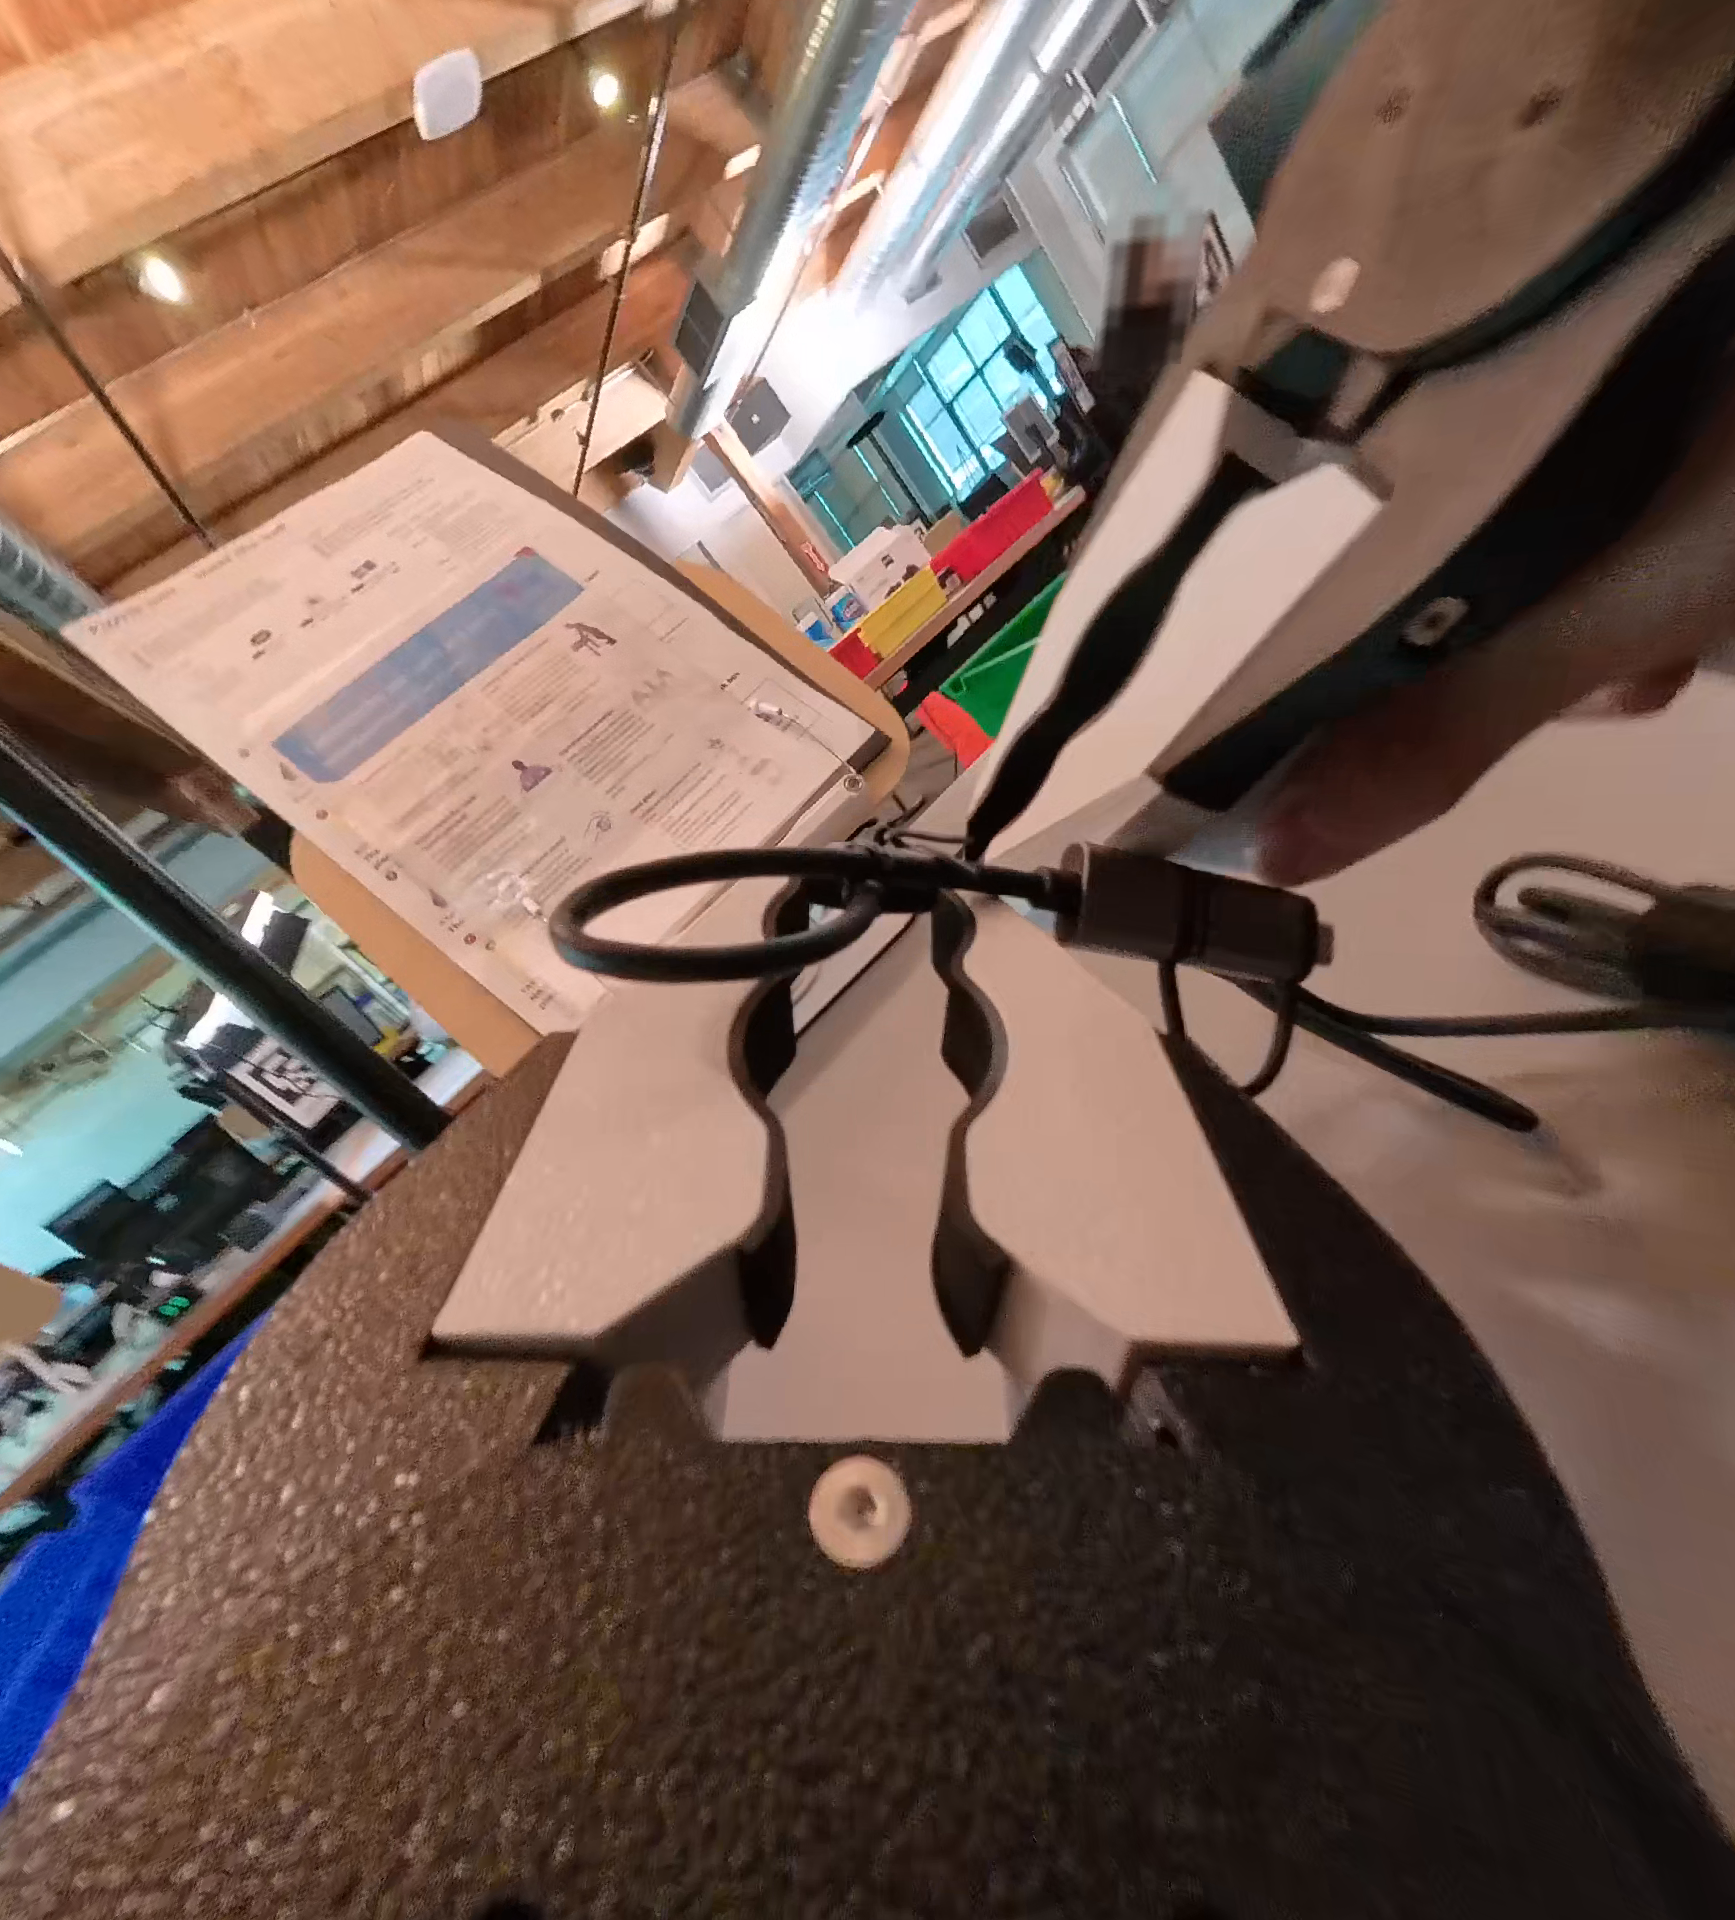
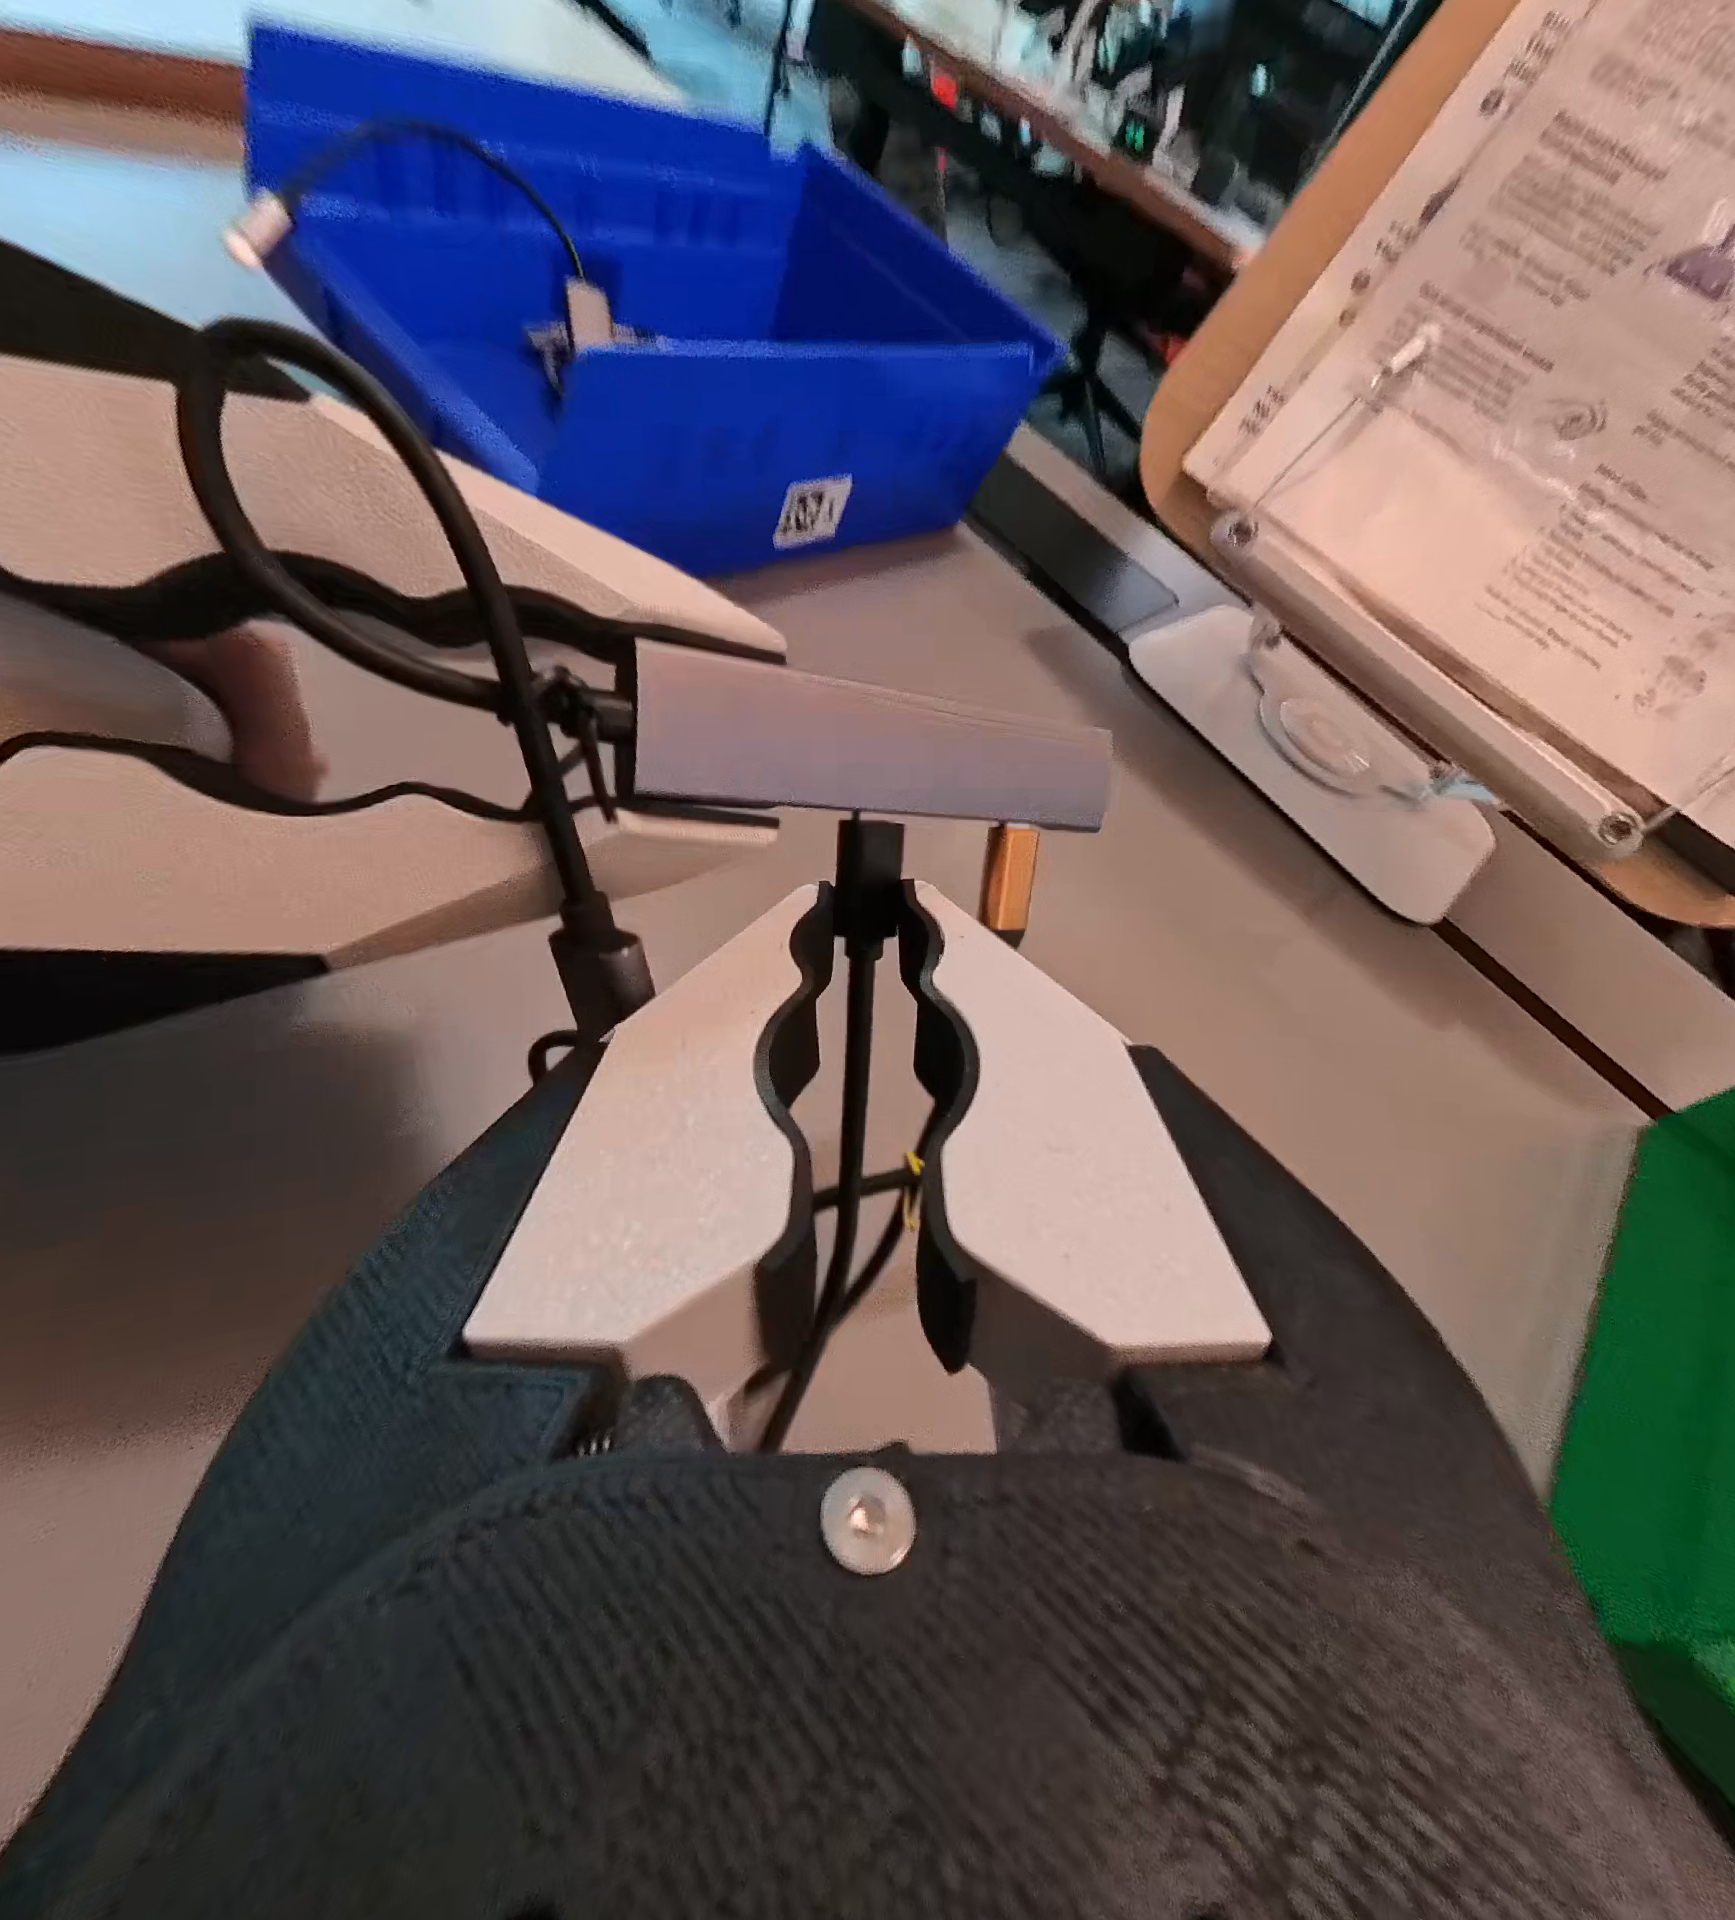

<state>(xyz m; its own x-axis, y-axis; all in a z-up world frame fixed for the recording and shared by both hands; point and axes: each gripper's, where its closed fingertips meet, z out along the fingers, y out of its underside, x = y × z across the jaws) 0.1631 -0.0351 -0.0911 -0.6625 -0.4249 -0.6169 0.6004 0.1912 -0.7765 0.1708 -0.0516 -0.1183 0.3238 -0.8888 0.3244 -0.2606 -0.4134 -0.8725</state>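
Grey desk (image 2: 1206,987), blue bin (image 2: 738,343) behind, green bin (image 2: 1694,1351) at my right. My left hand-held gripper (image 1: 873,873) pinches a looped black cable (image 1: 697,914) at its tie, barrel plug (image 1: 1185,914) pointing right. My right hand-held gripper (image 2: 868,904) clamps a small black connector (image 2: 868,862), its long axis running away from the camera.

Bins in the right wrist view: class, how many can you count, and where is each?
2. A blue bin sits upper left of centre, farther off. A green bin sits at the right edge, cut off by the frame. Others may be hidden out of view.
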